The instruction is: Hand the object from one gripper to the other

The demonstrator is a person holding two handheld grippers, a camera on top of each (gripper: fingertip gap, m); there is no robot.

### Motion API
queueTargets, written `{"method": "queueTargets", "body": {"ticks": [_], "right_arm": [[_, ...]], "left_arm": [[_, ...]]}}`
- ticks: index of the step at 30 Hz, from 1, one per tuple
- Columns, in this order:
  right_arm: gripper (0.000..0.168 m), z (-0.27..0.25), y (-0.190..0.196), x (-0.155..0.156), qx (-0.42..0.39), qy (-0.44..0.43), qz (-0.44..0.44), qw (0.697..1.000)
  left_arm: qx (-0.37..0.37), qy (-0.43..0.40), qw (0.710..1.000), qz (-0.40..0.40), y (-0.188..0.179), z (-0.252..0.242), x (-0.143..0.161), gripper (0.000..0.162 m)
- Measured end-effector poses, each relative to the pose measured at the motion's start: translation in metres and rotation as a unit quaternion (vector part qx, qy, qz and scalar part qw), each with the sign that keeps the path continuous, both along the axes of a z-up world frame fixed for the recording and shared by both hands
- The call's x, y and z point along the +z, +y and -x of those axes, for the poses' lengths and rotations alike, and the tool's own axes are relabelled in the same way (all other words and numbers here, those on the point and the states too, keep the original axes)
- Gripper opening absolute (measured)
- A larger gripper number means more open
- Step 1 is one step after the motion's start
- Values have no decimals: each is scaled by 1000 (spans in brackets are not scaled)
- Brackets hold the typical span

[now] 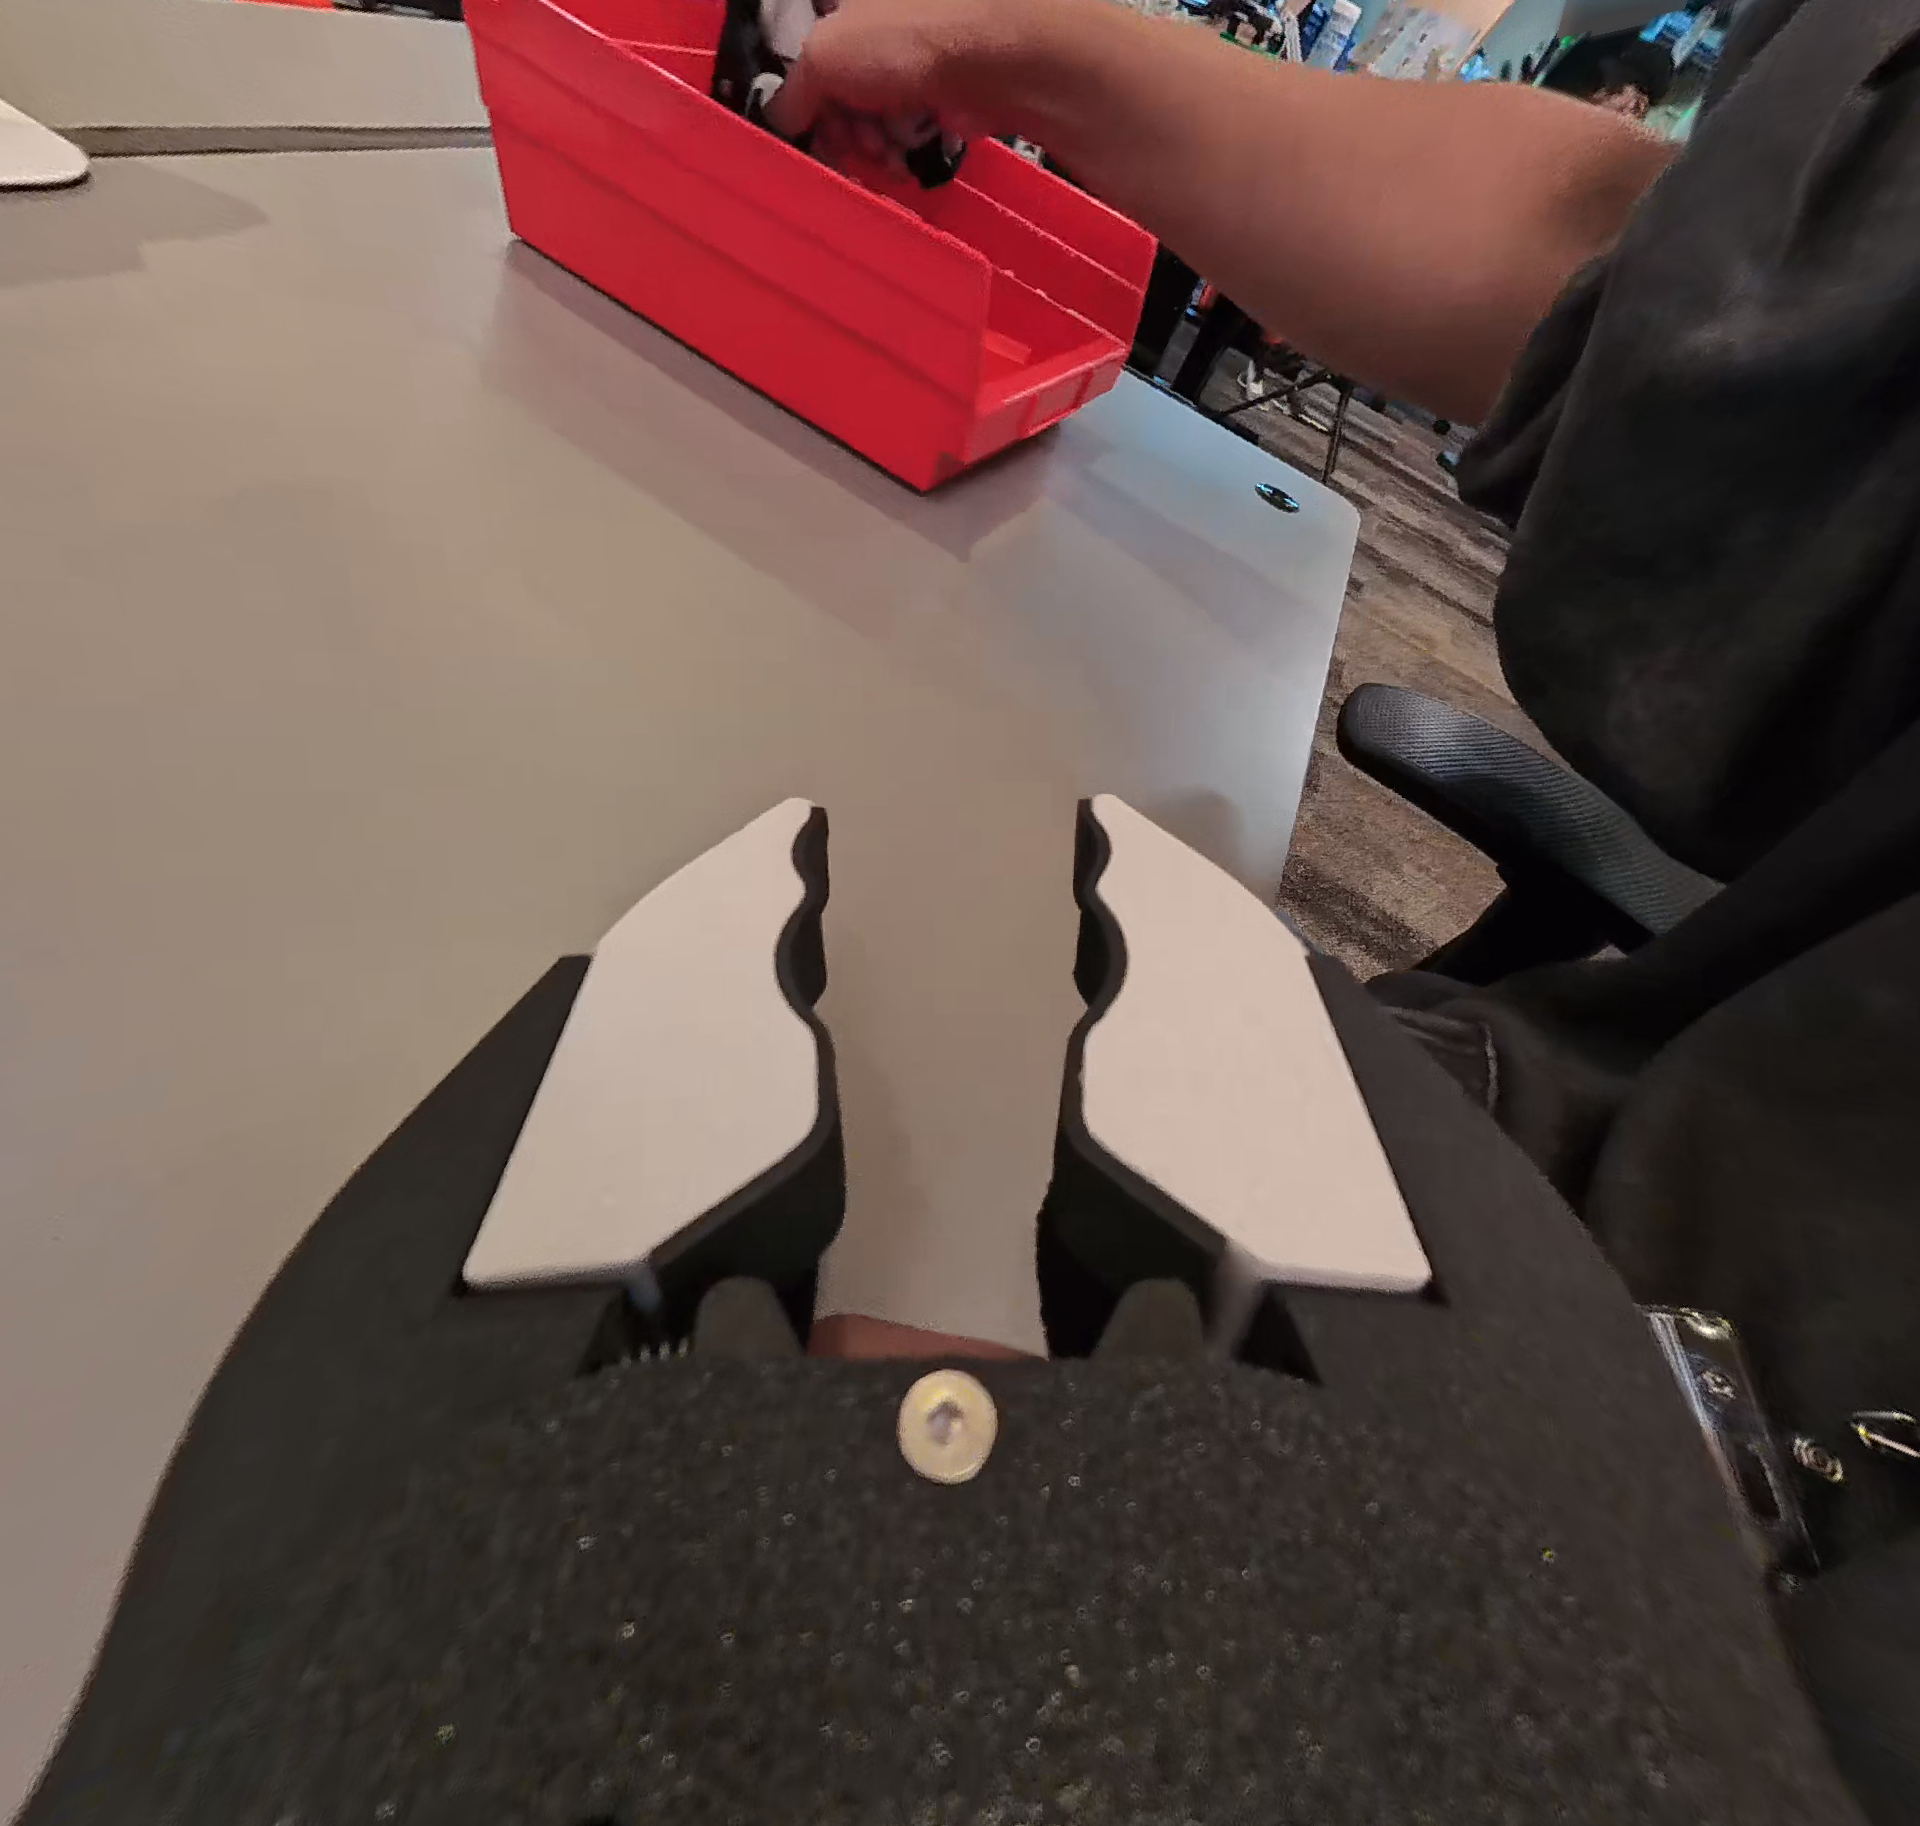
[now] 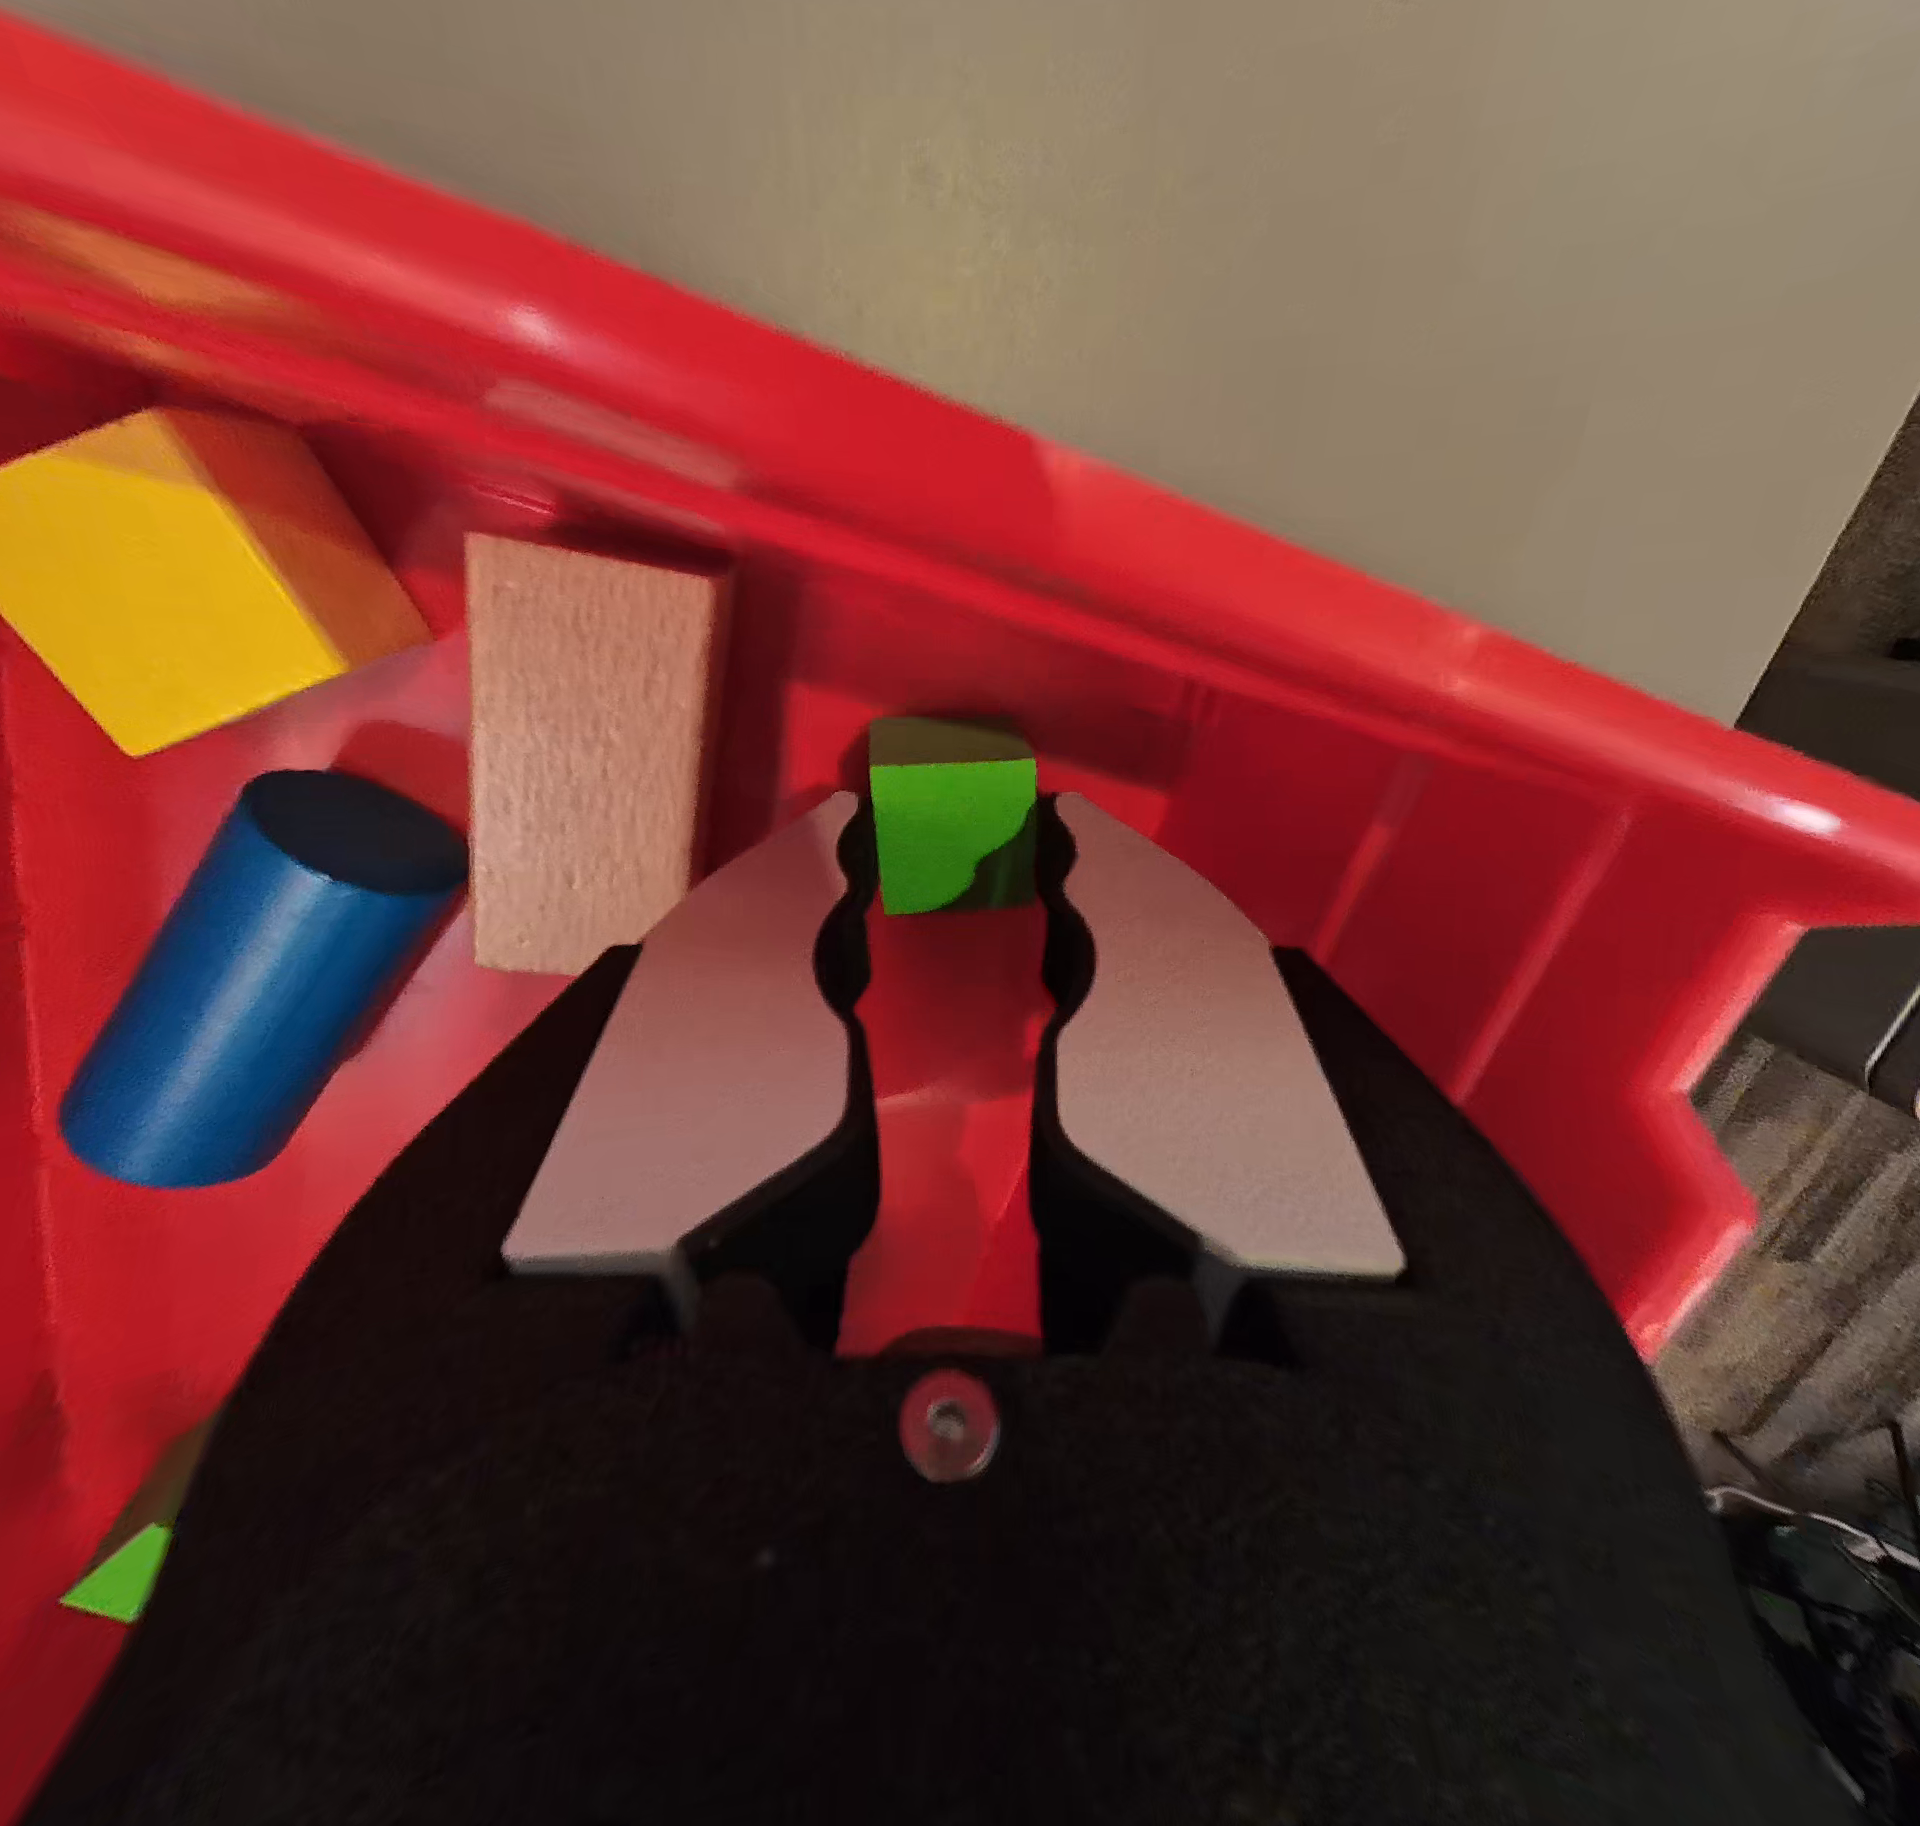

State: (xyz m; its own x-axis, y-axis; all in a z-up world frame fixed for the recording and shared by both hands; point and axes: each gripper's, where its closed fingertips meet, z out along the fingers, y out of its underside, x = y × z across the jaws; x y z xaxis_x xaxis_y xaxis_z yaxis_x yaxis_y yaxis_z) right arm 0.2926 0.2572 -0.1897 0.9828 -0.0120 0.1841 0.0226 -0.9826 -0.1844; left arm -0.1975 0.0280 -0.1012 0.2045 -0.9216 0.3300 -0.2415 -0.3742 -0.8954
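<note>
A: Right now the right gripper (image 2: 951,846) reaches into the red bin (image 2: 1351,737), jaws part open around the green block (image 2: 940,831). It's between the tips, but I can't tell whether they touch it.

B: I'd close squarely on its flat sides, then lift straight up.

A: Careful, the bin wall sits just behind, and the tan block (image 2: 587,758) stands close on one side, the blue cylinder (image 2: 249,987) and yellow block (image 2: 166,571) beyond.

B: The left gripper (image 1: 951,841)?

A: Empty, jaws apart, over the grey surface (image 1: 364,633), well apart from the bin.
</note>
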Motion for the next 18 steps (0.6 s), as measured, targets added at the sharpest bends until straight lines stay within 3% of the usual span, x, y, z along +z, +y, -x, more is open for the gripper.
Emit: {"method": "queueTargets", "body": {"ticks": [3, 6, 8, 11, 14, 18], "right_arm": [[60, -3, -3, 22, 8, -33, -36, 999], [61, 10, -18, 82, -6, -26, -164, 986], [57, 47, -45, 126, 9, 29, -283, 959], [54, 133, -108, 164, 70, 142, -438, 885], [56, 206, -180, 148, 82, 202, -505, 835], [60, 274, -244, 91, 100, 241, -473, 842]], "left_arm": [[24, 8, 1000, 11, 10, 5, -3, 44], [59, 26, 998, 19, 22, 11, -9, 45], [93, 43, 994, 34, 32, 15, -13, 47], [130, 80, 986, 62, 42, 24, -20, 52], [168, 98, 979, 56, 52, 35, -16, 46], [210, 99, 971, 50, 75, 59, 11, 52]]}}
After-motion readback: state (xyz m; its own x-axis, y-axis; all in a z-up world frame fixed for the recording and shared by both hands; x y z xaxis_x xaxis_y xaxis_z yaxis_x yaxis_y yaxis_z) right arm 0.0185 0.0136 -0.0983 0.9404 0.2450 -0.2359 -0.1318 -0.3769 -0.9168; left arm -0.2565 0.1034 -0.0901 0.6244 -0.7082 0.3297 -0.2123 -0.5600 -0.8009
